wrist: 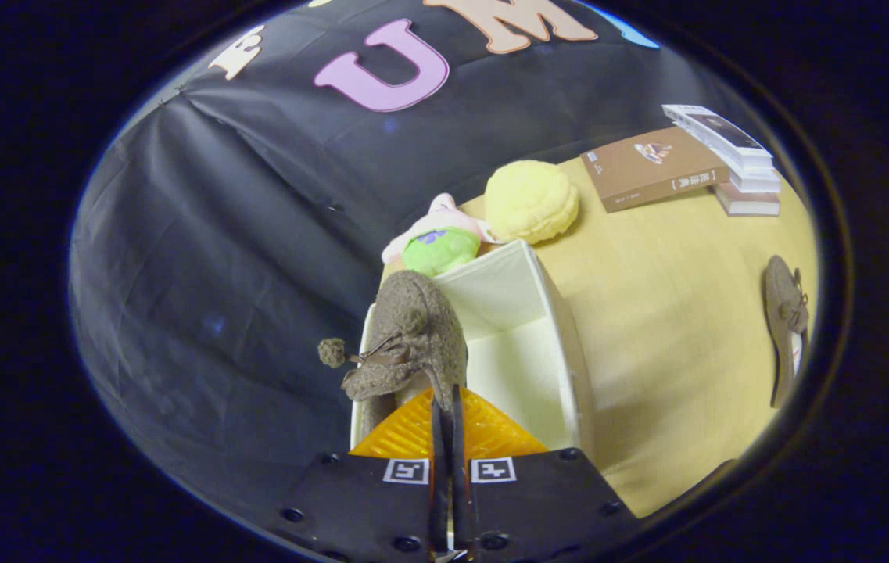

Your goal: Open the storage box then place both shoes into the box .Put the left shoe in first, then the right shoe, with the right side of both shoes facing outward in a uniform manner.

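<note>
Your gripper (444,407) grasps the first shoe (413,336) over the open box (561,328) — second shoe (786,320) awaits on the table (671,313).

We cannot see the heel of the grey shoe (410,332), because the gripper (445,407) hides it where its fingers pinch tight on the shoe's rim. The shoe also covers the near left wall of the open white storage box (561,328), and the gripper hides the box's nearest edge. The second shoe (786,324) lies warped at the rim of our view on the table (671,313), its details unclear. The plush toy (438,241) sits partly behind the box. The book covers (651,166) are too small to read.
</note>
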`<state>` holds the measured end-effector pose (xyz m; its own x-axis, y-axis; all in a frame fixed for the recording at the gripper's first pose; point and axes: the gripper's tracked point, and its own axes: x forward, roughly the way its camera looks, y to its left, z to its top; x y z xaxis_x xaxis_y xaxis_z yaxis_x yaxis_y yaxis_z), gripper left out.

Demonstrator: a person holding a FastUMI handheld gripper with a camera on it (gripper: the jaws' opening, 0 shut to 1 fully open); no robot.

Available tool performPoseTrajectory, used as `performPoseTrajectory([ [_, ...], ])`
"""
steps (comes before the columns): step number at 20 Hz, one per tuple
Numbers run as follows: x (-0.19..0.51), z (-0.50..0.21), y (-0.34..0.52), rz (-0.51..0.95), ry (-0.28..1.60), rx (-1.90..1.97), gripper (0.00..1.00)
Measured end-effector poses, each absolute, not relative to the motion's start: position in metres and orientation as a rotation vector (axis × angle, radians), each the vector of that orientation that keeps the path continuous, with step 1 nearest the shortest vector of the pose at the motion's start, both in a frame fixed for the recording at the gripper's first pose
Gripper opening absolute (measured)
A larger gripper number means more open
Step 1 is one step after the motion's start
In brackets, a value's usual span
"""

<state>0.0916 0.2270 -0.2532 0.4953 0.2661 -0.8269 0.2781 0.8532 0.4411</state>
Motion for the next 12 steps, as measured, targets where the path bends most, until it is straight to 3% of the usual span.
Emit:
performPoseTrajectory([
  [12,0.068,-0.319,0.264,-0.035,1.209,0.433,0.08],
])
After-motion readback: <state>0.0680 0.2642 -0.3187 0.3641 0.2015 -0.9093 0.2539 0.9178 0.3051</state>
